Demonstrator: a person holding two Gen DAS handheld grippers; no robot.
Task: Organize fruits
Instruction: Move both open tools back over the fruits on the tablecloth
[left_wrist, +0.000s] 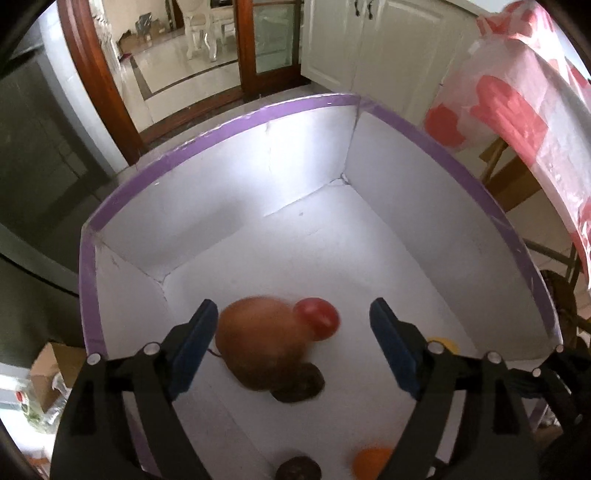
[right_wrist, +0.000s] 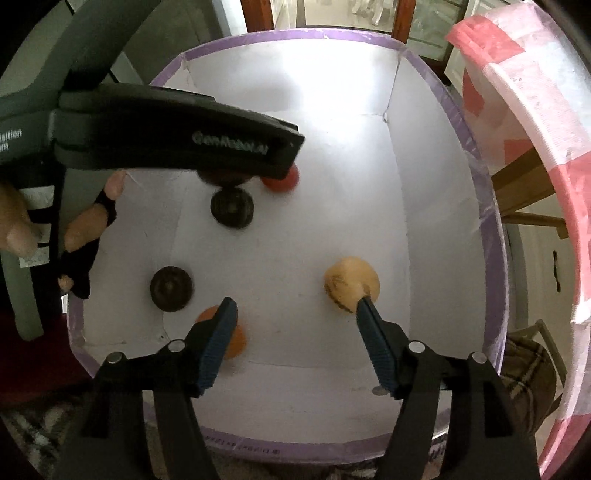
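Note:
A white box with a purple rim (left_wrist: 221, 125) (right_wrist: 491, 258) holds the fruits. In the left wrist view my left gripper (left_wrist: 293, 314) is open above the box; a blurred brown-orange fruit (left_wrist: 258, 339) is between its fingers, not gripped, next to a red fruit (left_wrist: 319, 317) and a dark round fruit (left_wrist: 299, 384). In the right wrist view my right gripper (right_wrist: 295, 306) is open and empty over the box floor. There lie two dark fruits (right_wrist: 232, 208) (right_wrist: 171, 288), a red fruit (right_wrist: 282, 182), an orange fruit (right_wrist: 236, 339) and a tan fruit (right_wrist: 349, 282).
The left gripper's black body (right_wrist: 177, 136) reaches over the box from the left, with the person's hand (right_wrist: 85, 229) beside it. A table with a pink-and-white cloth (left_wrist: 517, 110) (right_wrist: 524, 147) stands right of the box. White cabinets (left_wrist: 369, 48) and a wooden door frame (left_wrist: 103, 81) lie beyond.

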